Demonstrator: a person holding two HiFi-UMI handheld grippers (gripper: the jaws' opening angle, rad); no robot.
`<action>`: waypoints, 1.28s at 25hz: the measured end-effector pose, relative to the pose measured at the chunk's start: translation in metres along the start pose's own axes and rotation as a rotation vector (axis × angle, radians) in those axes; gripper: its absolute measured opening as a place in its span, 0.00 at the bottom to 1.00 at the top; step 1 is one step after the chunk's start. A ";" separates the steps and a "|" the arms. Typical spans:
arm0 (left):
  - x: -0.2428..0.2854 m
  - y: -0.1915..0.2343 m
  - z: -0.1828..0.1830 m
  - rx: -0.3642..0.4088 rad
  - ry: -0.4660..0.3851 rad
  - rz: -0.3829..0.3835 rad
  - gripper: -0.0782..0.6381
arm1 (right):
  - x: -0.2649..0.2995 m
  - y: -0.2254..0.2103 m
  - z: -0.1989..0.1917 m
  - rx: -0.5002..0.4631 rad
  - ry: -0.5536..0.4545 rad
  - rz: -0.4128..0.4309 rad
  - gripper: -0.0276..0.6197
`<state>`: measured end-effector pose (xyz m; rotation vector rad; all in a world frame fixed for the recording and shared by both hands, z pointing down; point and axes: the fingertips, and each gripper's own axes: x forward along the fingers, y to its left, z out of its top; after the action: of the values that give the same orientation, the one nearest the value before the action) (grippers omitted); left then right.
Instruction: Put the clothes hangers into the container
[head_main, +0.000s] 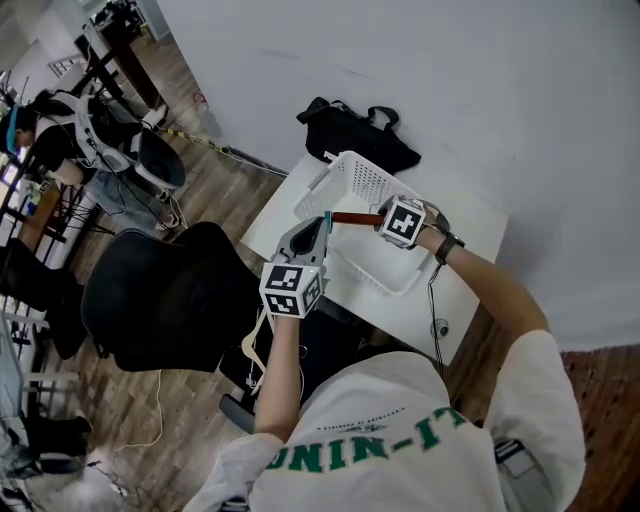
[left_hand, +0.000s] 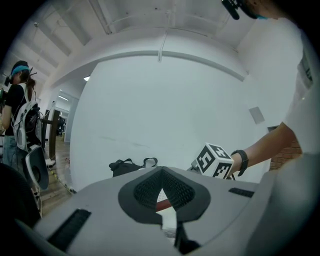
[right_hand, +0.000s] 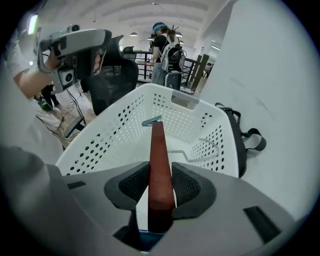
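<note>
— Head view first: what are we seeing around the white basket (head_main: 372, 180)?

— We are seeing it sitting on the white tabletop (head_main: 470, 225) by the wall. A black bag (head_main: 355, 135) is lying just behind it, and a black office chair (head_main: 170, 300) is standing off the tabletop's left side. A person (head_main: 60, 130) is standing well apart, far left.

— Is anything crowding the opening?

— The left gripper (head_main: 318, 228) is hovering just beside the basket's near rim. Its fingers (left_hand: 145, 192) are closing tip to tip on nothing.

— And the hanger (right_hand: 159, 150)?

— The right gripper (right_hand: 161, 172) is holding it. Its fingers (right_hand: 135, 185) are clamping the red-brown bar from both sides, and the bar is pointing into the basket from above the rim.

— Anything inside?

— A thin wire hook (right_hand: 200, 150) is lying against the perforated inner wall.

— Any writing?

— Green letters are showing on the white shirt (head_main: 400, 430), but we are not reading them whole.
</note>
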<state>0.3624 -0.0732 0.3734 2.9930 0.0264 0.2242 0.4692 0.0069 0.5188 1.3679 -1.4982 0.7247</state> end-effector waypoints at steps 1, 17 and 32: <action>0.001 0.003 -0.002 -0.008 0.002 0.005 0.12 | 0.010 0.001 -0.003 0.010 0.016 0.019 0.28; -0.048 0.060 -0.050 -0.093 0.070 0.178 0.11 | 0.162 0.025 -0.058 0.146 0.277 0.265 0.28; -0.088 0.057 -0.080 -0.145 0.087 0.216 0.11 | 0.145 0.031 -0.034 0.202 0.153 0.283 0.64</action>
<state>0.2637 -0.1209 0.4466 2.8375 -0.2922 0.3631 0.4587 -0.0152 0.6684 1.2263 -1.5443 1.1599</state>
